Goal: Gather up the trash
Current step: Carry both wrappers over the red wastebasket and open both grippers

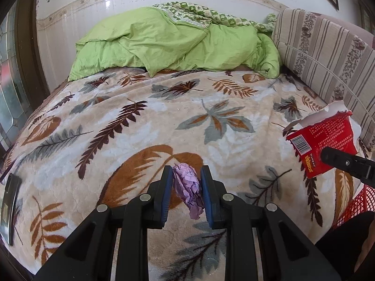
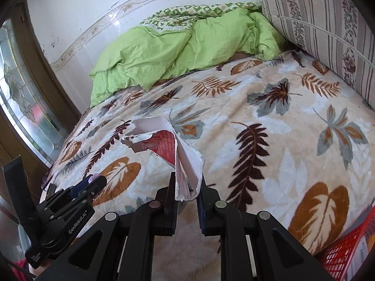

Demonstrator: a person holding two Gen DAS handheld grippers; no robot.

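Both pieces of trash are already picked up, so the step in hand looks like the carry between pickup and drop-off. The left gripper (image 1: 185, 178) has its jaws clamped on a crumpled purple wrapper (image 1: 188, 187), held clear above the leaf-patterned blanket (image 1: 140, 128) of the bed. The right gripper (image 2: 187, 187) has its jaws pinched on the white edge of a torn red packet (image 2: 168, 149), which stands up from the jaws and flops open at its ragged top (the left wrist view shows its red printed face with a barcode).

The likely destination is the red mesh basket (image 2: 339, 255) at the near right edge of the bed, low in both views. The next move calls for swinging each gripper over to its opening, then parting the jaws; the limp packet may snag on the rim.

Both grippers point forward and moderately downward over the bed, side by side, the right one slightly rolled
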